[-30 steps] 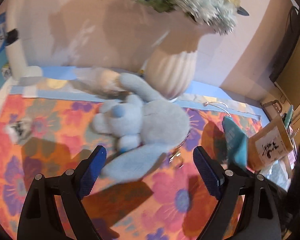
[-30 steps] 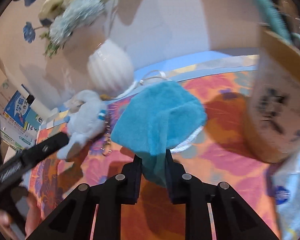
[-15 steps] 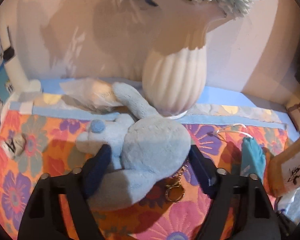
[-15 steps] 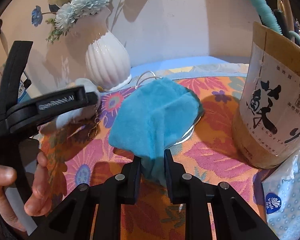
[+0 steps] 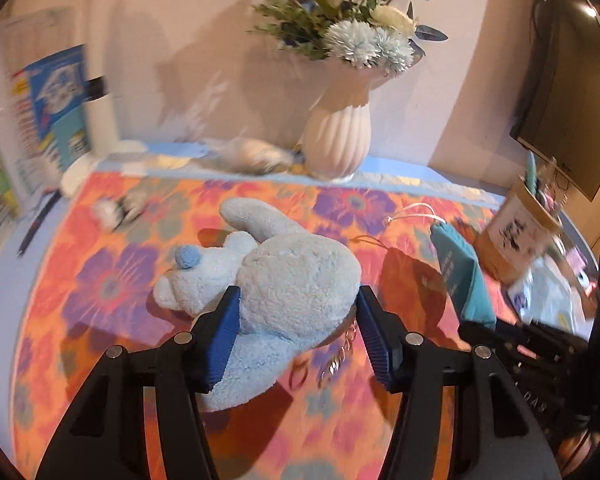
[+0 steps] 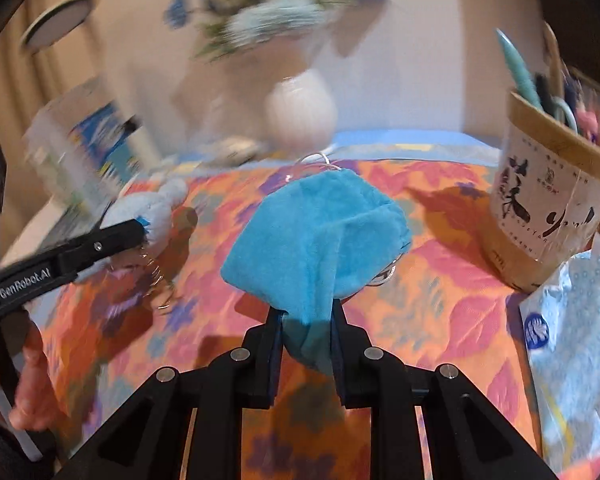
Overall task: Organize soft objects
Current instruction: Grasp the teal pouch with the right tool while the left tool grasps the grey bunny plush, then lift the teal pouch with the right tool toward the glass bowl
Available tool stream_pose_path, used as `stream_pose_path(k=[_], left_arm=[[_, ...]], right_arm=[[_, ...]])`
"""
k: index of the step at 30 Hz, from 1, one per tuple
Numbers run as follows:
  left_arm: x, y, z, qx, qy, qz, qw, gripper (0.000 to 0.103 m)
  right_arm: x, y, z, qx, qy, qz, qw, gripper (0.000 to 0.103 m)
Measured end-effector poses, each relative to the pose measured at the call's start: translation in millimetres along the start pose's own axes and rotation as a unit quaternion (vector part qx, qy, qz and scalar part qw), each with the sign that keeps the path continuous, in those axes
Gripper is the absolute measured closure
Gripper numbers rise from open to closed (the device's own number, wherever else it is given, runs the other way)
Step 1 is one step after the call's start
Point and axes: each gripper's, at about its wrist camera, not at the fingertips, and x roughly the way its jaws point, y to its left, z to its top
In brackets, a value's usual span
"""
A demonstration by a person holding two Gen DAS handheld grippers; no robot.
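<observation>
Left tool (image 5: pixel 297 330): just closed onto plush bunny (image 5: pixel 283 292) | right tool (image 6: pixel 304 346): clamping teal cloth (image 6: pixel 320 236)

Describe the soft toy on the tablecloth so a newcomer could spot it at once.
On the orange floral tablecloth, in front of the white ribbed vase, a pale blue plush animal sits between the left gripper pads. Unlike the flat teal cloth nearby, it is plump, with a keyring.
</observation>
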Motion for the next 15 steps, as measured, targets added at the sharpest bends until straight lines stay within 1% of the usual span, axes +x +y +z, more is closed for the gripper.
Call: stream_pose_path(k=[2, 4, 6, 8, 9, 11, 12, 13, 15], left_arm=[[-8.9, 4.0, -13.1, 0.006, -0.004, 0.013, 0.9999, 0.048], [-7.8, 6.6, -23.0, 0.004, 0.003, 0.021, 0.9998, 0.048], [-5.2, 6.1, -32.7, -0.004, 0.009, 0.025, 0.9996, 0.048], [0.1, 4.9, -39.8, -0.003, 0.008, 0.031, 0.9995, 0.048], [2.5, 2.9, -43.5, 0.000, 0.005, 0.037, 0.9993, 0.048], [4.4, -0.9, -49.0, 0.011, -0.011, 0.044, 0.9989, 0.047], [5.3, -3.0, -52.0, 0.019, -0.020, 0.048, 0.9985, 0.047], [5.4, -3.4, -53.1, 0.022, -0.022, 0.049, 0.9983, 0.047], [4.9, -1.4, -52.9, 0.019, -0.024, 0.046, 0.9985, 0.047]], right_arm=[[-10.3, 11.6, -8.6, -0.033, 0.007, 0.005, 0.999, 0.083], [-14.8, 26.8, -20.0, -0.071, 0.026, 0.013, 0.997, 0.083], [-13.6, 34.1, -28.7, -0.094, 0.045, 0.013, 0.994, 0.083], [-11.4, 36.9, -39.0, -0.107, 0.065, 0.007, 0.992, 0.081], [-10.8, 36.7, -44.5, -0.108, 0.073, 0.002, 0.991, 0.076], [-9.2, 34.0, -54.2, -0.102, 0.089, -0.005, 0.991, 0.059], [-10.6, 32.3, -56.3, -0.098, 0.093, -0.004, 0.991, 0.038], [-13.7, 29.8, -57.0, -0.092, 0.096, -0.004, 0.991, 0.022], [-23.2, 21.1, -59.6, -0.075, 0.091, -0.013, 0.993, 0.013]])
